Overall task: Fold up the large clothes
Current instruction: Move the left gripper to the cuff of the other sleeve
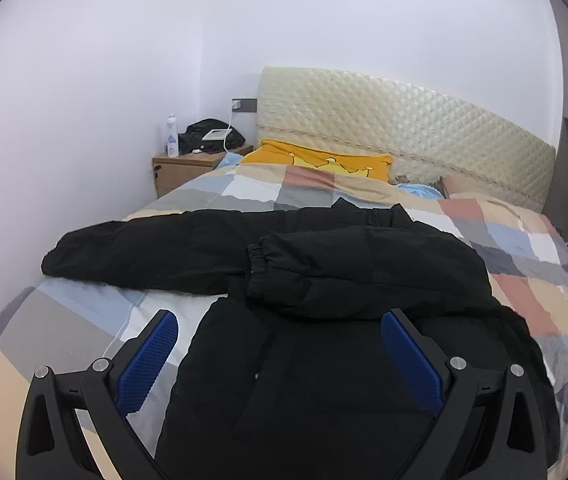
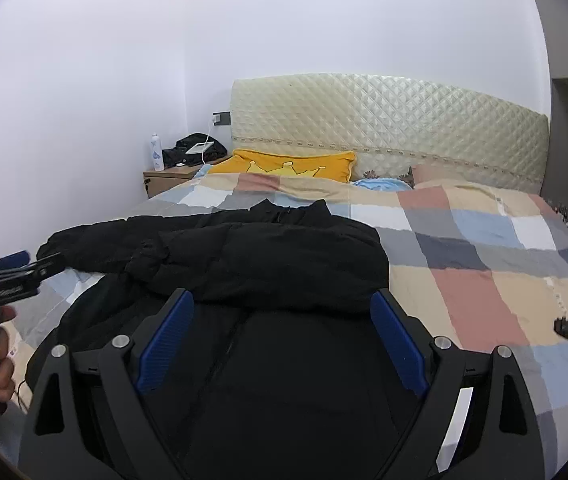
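A black padded jacket (image 1: 324,280) lies flat on the checked bedspread (image 1: 83,340). Its right sleeve is folded across the chest, with the elastic cuff (image 1: 257,268) near the middle. Its other sleeve (image 1: 135,252) stretches out to the left. My left gripper (image 1: 279,332) is open and empty, hovering over the jacket's lower body. My right gripper (image 2: 281,312) is open and empty too, above the jacket (image 2: 263,264) near its hem. The left gripper also shows at the left edge of the right wrist view (image 2: 7,276), held by a hand.
A quilted cream headboard (image 1: 404,128) stands at the far end, with a yellow pillow (image 1: 316,160) below it. A wooden nightstand (image 1: 187,168) with a bottle and a dark bag sits at the far left. White walls are behind and to the left.
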Demonstrator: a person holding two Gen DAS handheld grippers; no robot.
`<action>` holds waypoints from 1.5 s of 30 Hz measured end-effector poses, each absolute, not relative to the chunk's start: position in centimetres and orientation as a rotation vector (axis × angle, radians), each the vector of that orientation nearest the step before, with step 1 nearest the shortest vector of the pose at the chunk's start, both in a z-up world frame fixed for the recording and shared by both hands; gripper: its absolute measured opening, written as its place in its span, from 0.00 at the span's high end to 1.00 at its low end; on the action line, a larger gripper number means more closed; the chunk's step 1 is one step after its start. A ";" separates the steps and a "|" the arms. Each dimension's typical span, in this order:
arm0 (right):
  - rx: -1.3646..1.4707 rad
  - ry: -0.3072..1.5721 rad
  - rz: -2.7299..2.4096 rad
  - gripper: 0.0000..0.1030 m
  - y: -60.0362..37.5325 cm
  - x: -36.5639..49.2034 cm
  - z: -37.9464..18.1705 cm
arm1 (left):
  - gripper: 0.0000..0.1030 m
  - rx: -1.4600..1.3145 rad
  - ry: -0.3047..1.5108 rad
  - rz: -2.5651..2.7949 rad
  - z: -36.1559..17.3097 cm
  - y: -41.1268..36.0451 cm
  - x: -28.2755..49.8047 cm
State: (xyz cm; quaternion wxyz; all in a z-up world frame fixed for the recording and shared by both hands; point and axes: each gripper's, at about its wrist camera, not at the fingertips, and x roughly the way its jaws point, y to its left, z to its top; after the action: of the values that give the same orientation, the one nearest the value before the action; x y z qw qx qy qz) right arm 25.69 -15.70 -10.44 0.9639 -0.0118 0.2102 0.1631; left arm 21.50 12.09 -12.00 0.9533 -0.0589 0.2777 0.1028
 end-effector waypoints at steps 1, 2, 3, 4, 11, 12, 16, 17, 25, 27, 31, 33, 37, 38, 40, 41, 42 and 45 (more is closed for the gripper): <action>-0.023 0.425 0.329 0.12 -16.0 25.4 -10.7 | 0.00 -0.118 0.568 0.204 -12.1 11.9 21.6; -0.022 0.425 0.326 0.12 -16.2 25.2 -10.8 | 0.00 -0.122 0.571 0.193 -12.2 11.8 21.8; -0.021 0.424 0.328 0.12 -16.5 24.9 -10.9 | 0.00 -0.128 0.574 0.180 -12.3 11.6 21.9; -0.021 0.422 0.331 0.12 -16.8 24.6 -11.0 | 0.00 -0.132 0.577 0.168 -12.5 11.4 22.0; 0.014 0.397 0.337 0.12 -19.2 21.2 -10.3 | 0.00 -0.122 0.596 0.132 -13.3 10.4 22.4; 0.013 0.395 0.337 0.12 -19.5 20.7 -10.3 | 0.00 -0.119 0.598 0.128 -13.4 10.2 22.4; -0.002 0.388 0.320 0.09 -20.6 18.7 -10.3 | 0.00 -0.110 0.602 0.103 -13.4 9.4 22.2; -0.001 0.386 0.319 0.08 -20.8 18.3 -10.4 | 0.00 -0.112 0.601 0.094 -13.4 9.2 22.1; 0.029 0.400 0.284 0.04 -21.9 15.6 -11.9 | 0.00 -0.135 0.604 0.059 -13.3 8.3 22.5; 0.029 0.395 0.261 0.01 -22.1 15.0 -12.4 | 0.00 -0.131 0.622 0.049 -13.6 8.0 22.8; 0.019 0.390 0.239 0.00 -22.3 15.0 -13.0 | 0.00 -0.127 0.642 0.033 -14.1 7.9 23.5; 0.022 0.396 0.237 0.00 -22.4 15.4 -13.3 | 0.00 -0.132 0.657 0.027 -14.1 8.1 24.1; 0.046 0.435 0.253 0.00 -22.4 16.4 -14.4 | 0.00 -0.152 0.674 0.029 -13.1 9.8 25.9; 0.049 0.440 0.255 0.00 -22.3 16.4 -14.7 | 0.00 -0.163 0.673 0.037 -12.8 10.6 26.3; 0.053 0.452 0.262 0.00 -22.2 16.7 -15.1 | 0.00 -0.192 0.680 0.058 -12.3 12.6 27.3; 0.053 0.456 0.264 0.00 -22.1 16.8 -15.3 | 0.00 -0.212 0.687 0.067 -12.1 13.9 27.8; 0.054 0.458 0.263 0.00 -22.1 17.0 -15.4 | 0.00 -0.223 0.687 0.081 -12.0 15.3 28.2; 0.064 0.462 0.260 0.00 -21.8 17.2 -15.7 | 0.00 -0.210 0.680 0.145 -11.6 19.2 29.2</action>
State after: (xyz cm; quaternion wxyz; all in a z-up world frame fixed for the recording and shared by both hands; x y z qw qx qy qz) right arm 17.19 -21.76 -15.69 0.9645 0.0315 0.2284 0.1286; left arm 29.22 19.24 -11.61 0.9347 -0.1029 0.3328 0.0711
